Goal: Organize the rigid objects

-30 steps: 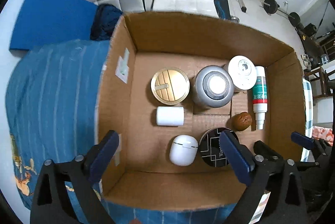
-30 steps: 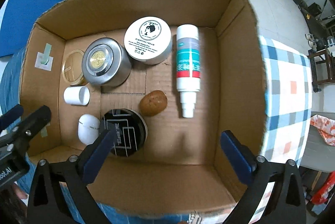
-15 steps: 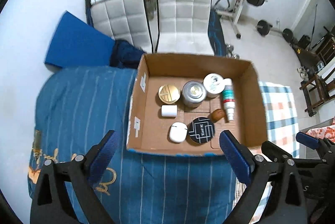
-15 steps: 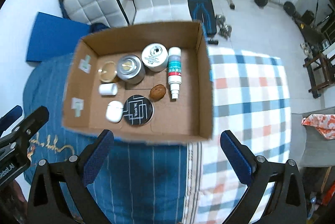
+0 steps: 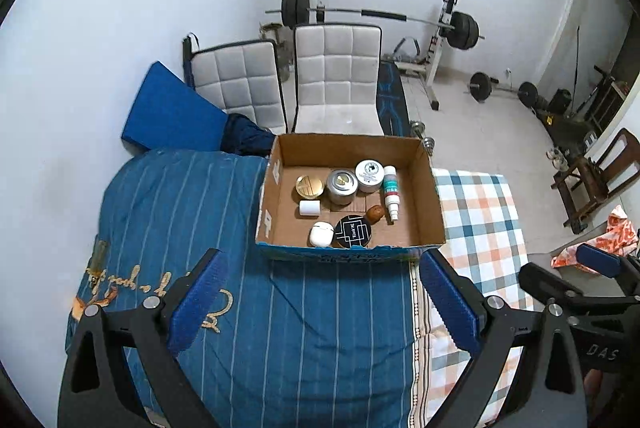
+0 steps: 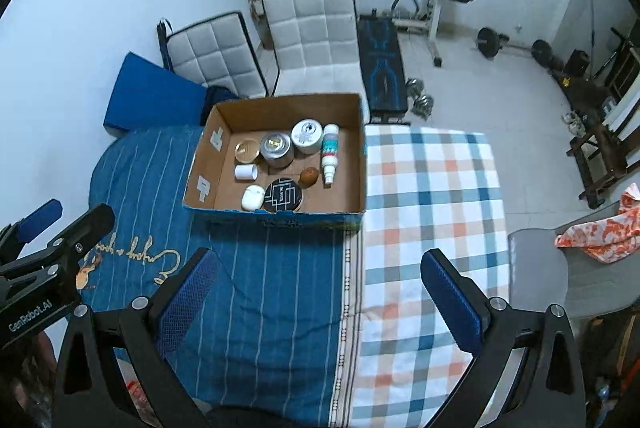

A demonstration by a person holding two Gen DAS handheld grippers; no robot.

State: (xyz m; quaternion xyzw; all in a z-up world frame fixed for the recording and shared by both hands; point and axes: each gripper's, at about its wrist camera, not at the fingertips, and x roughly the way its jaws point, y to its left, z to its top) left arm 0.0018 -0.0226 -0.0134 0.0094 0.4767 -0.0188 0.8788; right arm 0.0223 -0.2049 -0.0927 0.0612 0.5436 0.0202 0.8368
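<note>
An open cardboard box (image 5: 428, 184) (image 6: 356, 116) rests on the bed, far below both grippers. Inside lie a gold lid (image 5: 309, 186), a silver tin (image 5: 342, 185) (image 6: 276, 147), a white cream jar (image 5: 369, 174) (image 6: 306, 135), a white spray bottle (image 5: 391, 191) (image 6: 329, 153), a small white cylinder (image 5: 309, 208), a brown nut-like object (image 5: 375, 213) (image 6: 309, 176), a white earbud case (image 5: 321, 233) (image 6: 252, 197) and a black round tin (image 5: 353, 232) (image 6: 284, 196). My left gripper (image 5: 322, 306) and right gripper (image 6: 318, 302) both hang open and empty, high above the bed.
The bed carries a blue striped cover (image 5: 192, 212) on the left and a checked sheet (image 6: 432, 196) on the right. Two white padded chairs (image 5: 336, 80), a blue mat (image 5: 168, 112), a barbell rack (image 5: 448, 28) and floor weights stand behind. A grey chair with orange cloth (image 6: 592, 240) is at right.
Both grippers have risen steeply away from the box, which filled the views one second ago and now looks small. Both stay open. The box contents are unmoved.
</note>
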